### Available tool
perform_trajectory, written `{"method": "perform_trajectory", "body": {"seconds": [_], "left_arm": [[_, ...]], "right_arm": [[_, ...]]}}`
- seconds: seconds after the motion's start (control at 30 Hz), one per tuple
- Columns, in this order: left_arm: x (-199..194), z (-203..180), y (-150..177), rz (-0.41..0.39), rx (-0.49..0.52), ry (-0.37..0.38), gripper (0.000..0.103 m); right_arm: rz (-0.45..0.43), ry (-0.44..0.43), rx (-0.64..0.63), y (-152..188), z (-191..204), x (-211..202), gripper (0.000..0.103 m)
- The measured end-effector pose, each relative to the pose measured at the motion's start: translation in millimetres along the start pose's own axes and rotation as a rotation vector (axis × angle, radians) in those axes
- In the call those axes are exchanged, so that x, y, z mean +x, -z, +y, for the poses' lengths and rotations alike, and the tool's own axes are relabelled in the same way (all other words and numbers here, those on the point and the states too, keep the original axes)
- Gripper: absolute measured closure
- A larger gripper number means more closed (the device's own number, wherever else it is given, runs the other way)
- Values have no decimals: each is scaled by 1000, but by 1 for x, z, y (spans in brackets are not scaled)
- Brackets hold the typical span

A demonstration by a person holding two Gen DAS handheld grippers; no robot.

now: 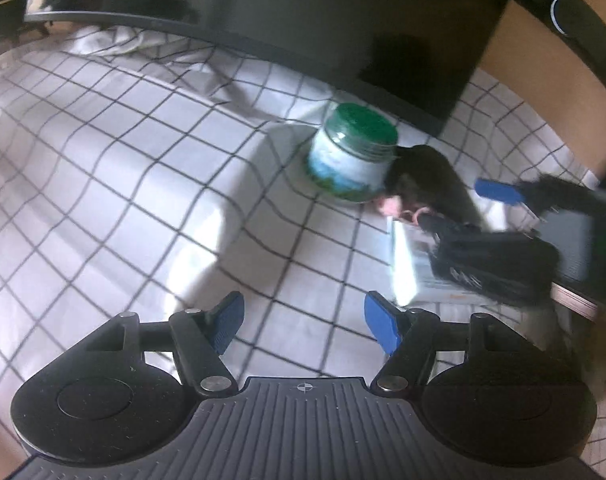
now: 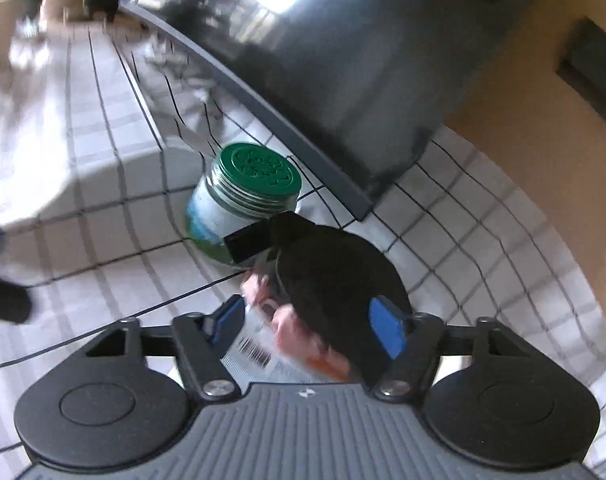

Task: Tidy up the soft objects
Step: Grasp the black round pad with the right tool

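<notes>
Step in hand, as I judge it: reaching for the black plush toy [image 2: 335,272], a soft fuzzy lump with pink feet lying on a glossy package [image 2: 259,356] beside the green-lidded jar [image 2: 243,204] on the checked tabletop [image 2: 103,240]. Right tongs [image 2: 309,322] spread, straddling the toy's near end, pads not pressing. Left tongs [image 1: 303,322] spread, nothing between, over bare cloth to the left. Next: right tongs must close on the yielding plush only, clear of the package.

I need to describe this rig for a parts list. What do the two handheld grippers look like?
Both look alike: the left gripper and right gripper each have a ribbed grey base, two round black discs, black linkage arms with silver pins, and blue fingers. A small crosshair mark sits on each base.
</notes>
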State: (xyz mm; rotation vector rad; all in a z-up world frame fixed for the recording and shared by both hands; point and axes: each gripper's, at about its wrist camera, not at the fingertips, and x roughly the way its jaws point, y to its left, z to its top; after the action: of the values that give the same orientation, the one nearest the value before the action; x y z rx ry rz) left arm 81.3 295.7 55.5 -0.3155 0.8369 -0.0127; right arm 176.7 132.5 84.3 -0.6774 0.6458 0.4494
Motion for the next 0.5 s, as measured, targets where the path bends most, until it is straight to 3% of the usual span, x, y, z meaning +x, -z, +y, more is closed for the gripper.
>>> {"method": "perform_trajectory", "body": {"seconds": [0.07, 0.13, 0.17, 0.5], "left_arm": [[0, 1, -1, 3, 17, -21, 31], [-2, 1, -2, 1, 23, -16, 31], [-3, 1, -2, 1, 27, -10, 31], [-4, -19, -10, -11, 74, 36, 31]], "right_arm": [[28, 24, -25, -3, 4, 14, 52], [57, 24, -28, -5, 3, 23, 80], [72, 17, -26, -4, 2, 25, 83], [28, -68, -70, 19, 16, -36, 88]]}}
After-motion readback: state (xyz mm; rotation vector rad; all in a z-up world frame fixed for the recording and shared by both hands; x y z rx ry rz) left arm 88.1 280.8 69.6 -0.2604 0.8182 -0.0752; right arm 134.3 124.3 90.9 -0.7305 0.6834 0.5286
